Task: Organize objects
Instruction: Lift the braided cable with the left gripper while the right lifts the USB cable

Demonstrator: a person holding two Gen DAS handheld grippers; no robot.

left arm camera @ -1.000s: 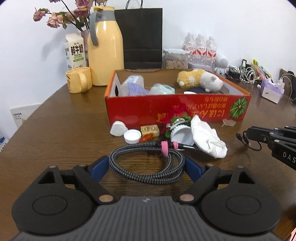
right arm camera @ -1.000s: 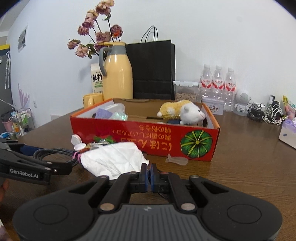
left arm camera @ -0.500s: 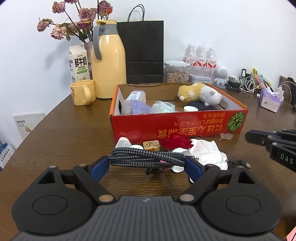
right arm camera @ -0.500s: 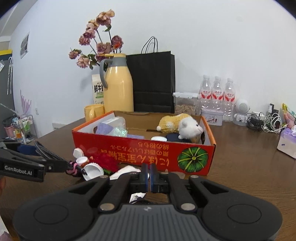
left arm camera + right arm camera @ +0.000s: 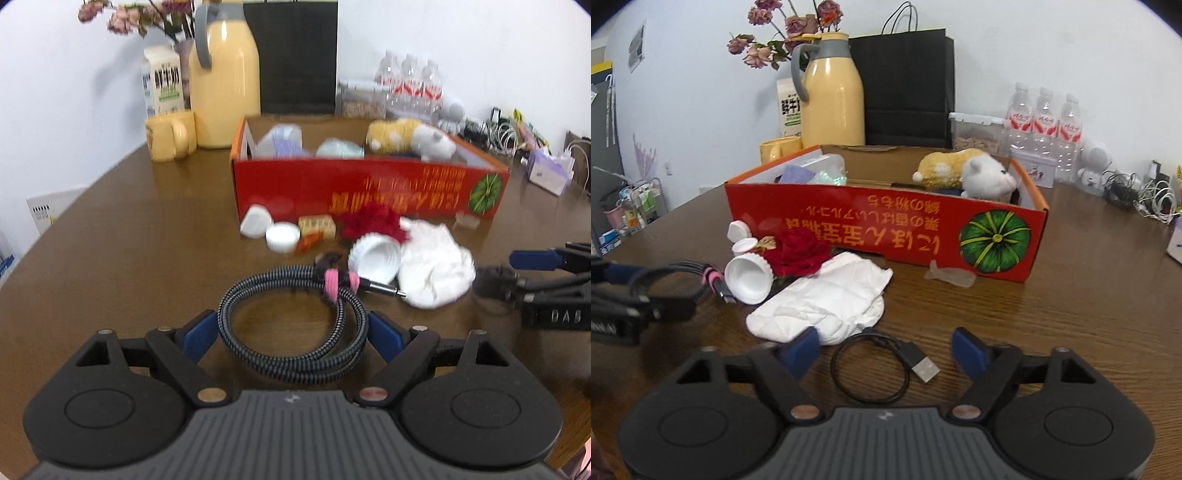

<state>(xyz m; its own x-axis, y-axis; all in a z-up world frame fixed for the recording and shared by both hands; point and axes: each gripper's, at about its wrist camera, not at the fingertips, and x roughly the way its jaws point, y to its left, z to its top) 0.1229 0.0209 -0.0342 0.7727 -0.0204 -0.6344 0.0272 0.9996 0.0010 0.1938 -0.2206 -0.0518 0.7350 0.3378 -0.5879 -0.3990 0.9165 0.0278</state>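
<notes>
the braided cable coil (image 5: 295,325) lies on the tabletop (image 5: 129,258), wedged between the wide-spread left gripper (image 5: 291,332) jaws; floppy and light, so grab across the bundled loops. right gripper (image 5: 886,349) jaws just opened over the thin usb cable (image 5: 879,365).

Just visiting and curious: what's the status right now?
Left gripper around braided cable coil. Right gripper just opened; thin USB cable loose between jaws. Red box ahead, white cloth in between.

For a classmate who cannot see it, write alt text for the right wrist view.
The open right gripper frames a thin black USB cable lying on a brown table. Beyond lie a crumpled white cloth and a red cardboard box.
</notes>
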